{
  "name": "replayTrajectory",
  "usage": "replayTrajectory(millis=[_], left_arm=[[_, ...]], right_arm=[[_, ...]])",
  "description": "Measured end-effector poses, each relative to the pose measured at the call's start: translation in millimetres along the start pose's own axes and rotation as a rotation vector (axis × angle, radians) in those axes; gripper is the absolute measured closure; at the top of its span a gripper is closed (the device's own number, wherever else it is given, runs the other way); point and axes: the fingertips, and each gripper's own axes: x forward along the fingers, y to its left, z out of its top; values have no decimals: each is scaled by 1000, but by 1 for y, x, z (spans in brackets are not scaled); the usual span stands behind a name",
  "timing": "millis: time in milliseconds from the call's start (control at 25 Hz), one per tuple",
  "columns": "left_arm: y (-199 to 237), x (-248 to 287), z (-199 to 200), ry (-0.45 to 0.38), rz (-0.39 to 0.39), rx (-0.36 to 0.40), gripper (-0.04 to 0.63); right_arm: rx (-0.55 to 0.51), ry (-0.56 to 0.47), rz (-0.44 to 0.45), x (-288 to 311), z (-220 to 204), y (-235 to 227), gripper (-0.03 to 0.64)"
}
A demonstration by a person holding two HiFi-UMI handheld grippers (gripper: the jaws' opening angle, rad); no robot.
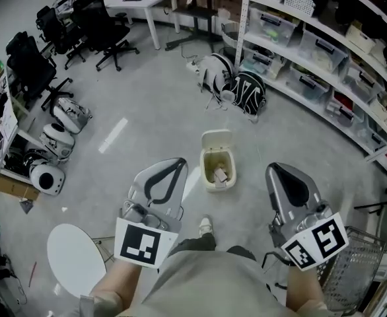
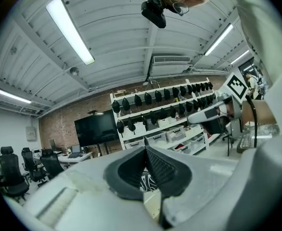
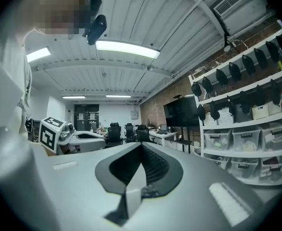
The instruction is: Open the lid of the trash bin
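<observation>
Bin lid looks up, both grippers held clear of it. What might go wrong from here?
1. The lid stands upright on the trash bin with nothing holding it, so it may drop shut.
2. The shoe sits close to the bin's front, and a nudge might slide or tip it.
3. The left gripper and right gripper are both shut, empty and away from the bin, so neither could steady it quickly.

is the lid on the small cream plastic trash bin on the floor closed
No, the small cream plastic trash bin has its lid tipped up at the back, and scraps show inside.
</observation>
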Motion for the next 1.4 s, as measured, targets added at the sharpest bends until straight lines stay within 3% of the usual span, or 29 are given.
replayTrajectory(millis=[480,920,1240,1400], left_arm=[[47,57,-22,22,23,-36,594],[57,116,-45,131,136,-85,594],[71,155,-83,219,252,-153,594],[79,179,-114,258,266,-123,594]], right_arm=[[11,63,10,72,-14,-44,614],[66,154,95,133,-43,-120,614],[128,259,187,195,-96,-172,614],[124,341,220,227,-134,-193,614]])
